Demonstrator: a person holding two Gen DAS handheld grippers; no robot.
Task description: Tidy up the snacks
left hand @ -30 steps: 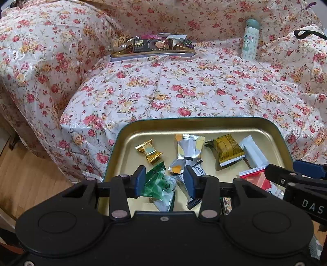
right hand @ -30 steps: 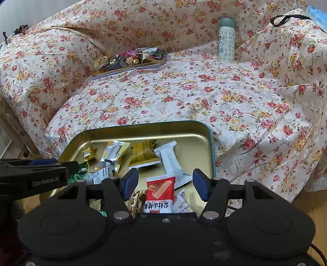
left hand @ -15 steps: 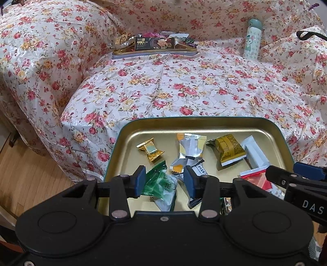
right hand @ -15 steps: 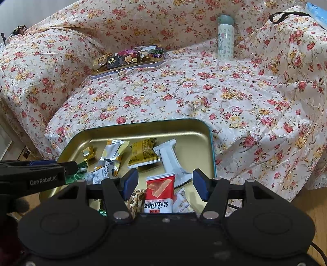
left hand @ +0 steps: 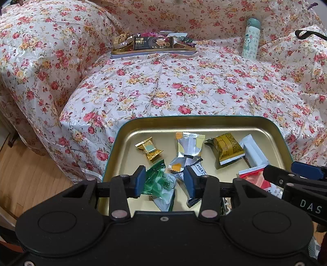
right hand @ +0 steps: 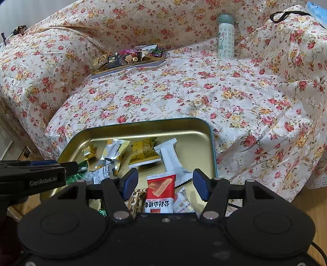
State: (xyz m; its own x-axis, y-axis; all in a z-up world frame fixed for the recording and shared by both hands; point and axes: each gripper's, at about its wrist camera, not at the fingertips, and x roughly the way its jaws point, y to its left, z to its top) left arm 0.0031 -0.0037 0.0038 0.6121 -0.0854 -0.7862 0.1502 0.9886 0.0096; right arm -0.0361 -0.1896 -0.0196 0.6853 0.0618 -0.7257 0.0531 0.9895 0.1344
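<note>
A gold tray (left hand: 184, 119) holds several wrapped snacks and sits at the sofa's front edge, close below both grippers. My left gripper (left hand: 164, 182) hovers over its near left part, jaws apart. A green packet (left hand: 161, 185) lies in the tray between the fingers, and the pads do not press on it. Beyond it lie a gold candy (left hand: 149, 148), a silver packet (left hand: 188, 147), a mustard packet (left hand: 227, 147) and a white bar (left hand: 253, 151). My right gripper (right hand: 165, 183) stands open over the near right part. A red packet (right hand: 160, 190) lies loose between its pads.
A second tray (right hand: 130, 67) piled with snacks rests at the back left of the flowered sofa seat. A pale green bottle (right hand: 225, 36) stands upright at the back right, near a black strap (right hand: 286, 14). Wood floor (left hand: 30, 174) shows at the left.
</note>
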